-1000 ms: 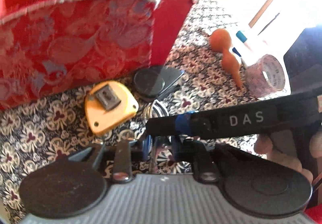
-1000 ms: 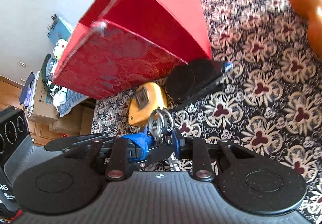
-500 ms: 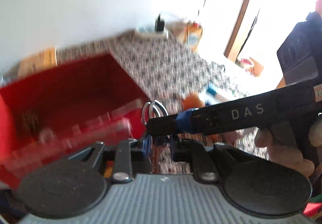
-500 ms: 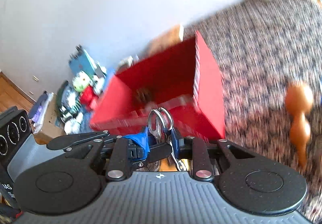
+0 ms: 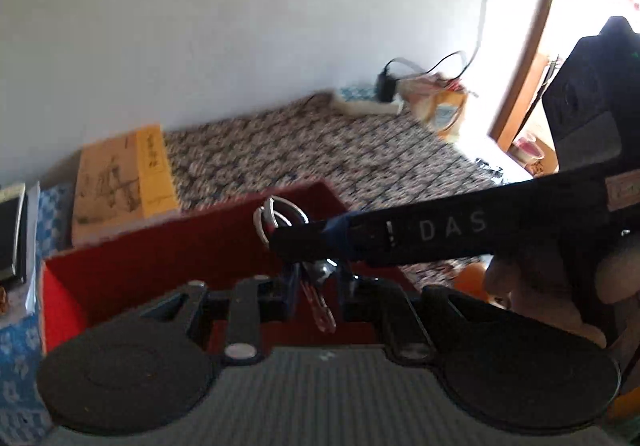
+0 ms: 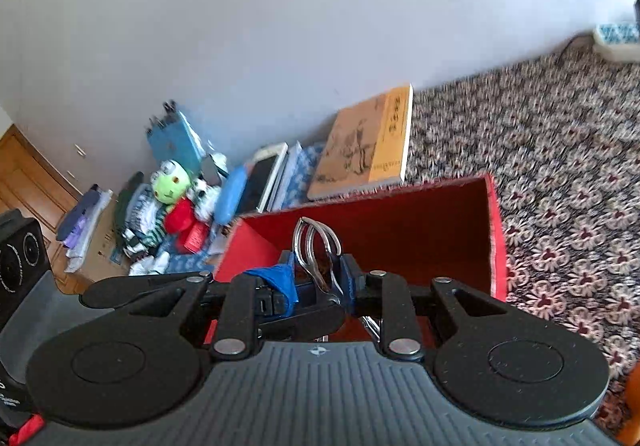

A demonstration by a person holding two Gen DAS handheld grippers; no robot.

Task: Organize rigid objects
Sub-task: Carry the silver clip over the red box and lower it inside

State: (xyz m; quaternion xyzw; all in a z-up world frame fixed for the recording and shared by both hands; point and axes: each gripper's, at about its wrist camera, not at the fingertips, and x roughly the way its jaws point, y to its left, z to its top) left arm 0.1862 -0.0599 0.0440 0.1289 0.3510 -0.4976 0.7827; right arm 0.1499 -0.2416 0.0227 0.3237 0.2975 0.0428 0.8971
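Keys [image 5: 280, 217] are held over the red box [image 6: 496, 234], pinched by both closed hand-held grippers [image 5: 316, 282] [image 6: 320, 282]; not yet dropped in.

My right gripper [image 6: 320, 280] clamps a metal key ring [image 6: 314, 246]. It hangs above the open red box [image 6: 440, 230]. An orange book [image 6: 368, 143] lies behind the box.

The red box [image 5: 160, 270] has its floor and near wall hidden behind the gripper bodies in both wrist views. The metal tool [image 6: 316, 258] shows only its ring handles; its working end is covered or blurred. An orange object [image 5: 472, 278] peeks out beside the hand [image 5: 536, 286], too hidden to identify
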